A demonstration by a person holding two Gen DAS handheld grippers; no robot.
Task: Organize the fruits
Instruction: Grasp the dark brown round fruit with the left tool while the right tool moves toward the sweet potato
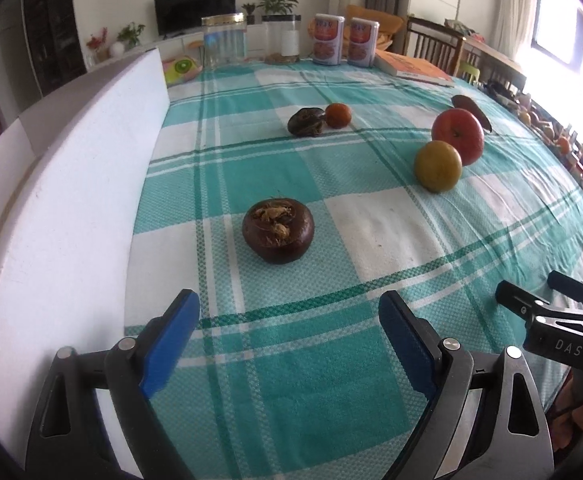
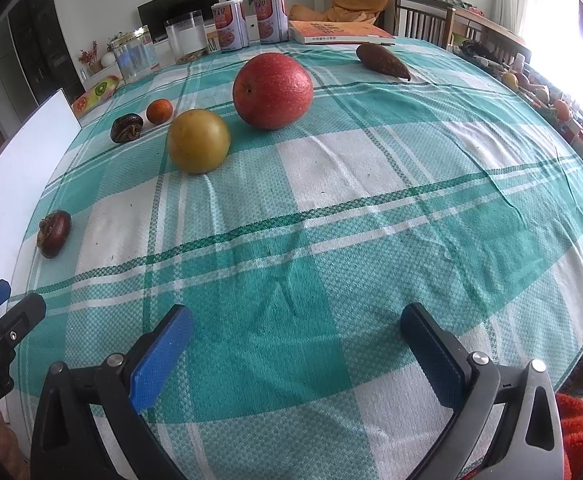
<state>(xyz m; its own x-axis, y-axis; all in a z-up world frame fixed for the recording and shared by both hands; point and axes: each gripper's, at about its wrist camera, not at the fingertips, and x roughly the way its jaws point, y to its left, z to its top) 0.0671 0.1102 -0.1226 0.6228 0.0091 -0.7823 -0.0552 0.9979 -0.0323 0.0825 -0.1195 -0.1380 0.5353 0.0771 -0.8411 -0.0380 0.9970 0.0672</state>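
A dark brown water chestnut point(image 1: 278, 229) point(image 2: 54, 233) lies on the checked tablecloth, straight ahead of my open, empty left gripper point(image 1: 289, 316). Farther off lie a second dark chestnut point(image 1: 306, 121) point(image 2: 127, 128) touching a small orange point(image 1: 338, 115) point(image 2: 159, 111). A yellow round fruit point(image 1: 438, 165) point(image 2: 198, 140) sits beside a red apple point(image 1: 458, 130) point(image 2: 272, 90), with a brown pointed fruit point(image 1: 474, 111) point(image 2: 382, 61) behind. My right gripper point(image 2: 297, 330) is open and empty over bare cloth, and it also shows in the left wrist view point(image 1: 539, 296).
A white board point(image 1: 63, 216) point(image 2: 15, 168) runs along the table's left side. At the far edge stand a glass jar point(image 1: 224, 40), a clear container point(image 2: 187, 38), two printed cans point(image 1: 345, 40) point(image 2: 247, 24) and a book point(image 1: 415, 68) point(image 2: 339, 32). Chairs stand behind.
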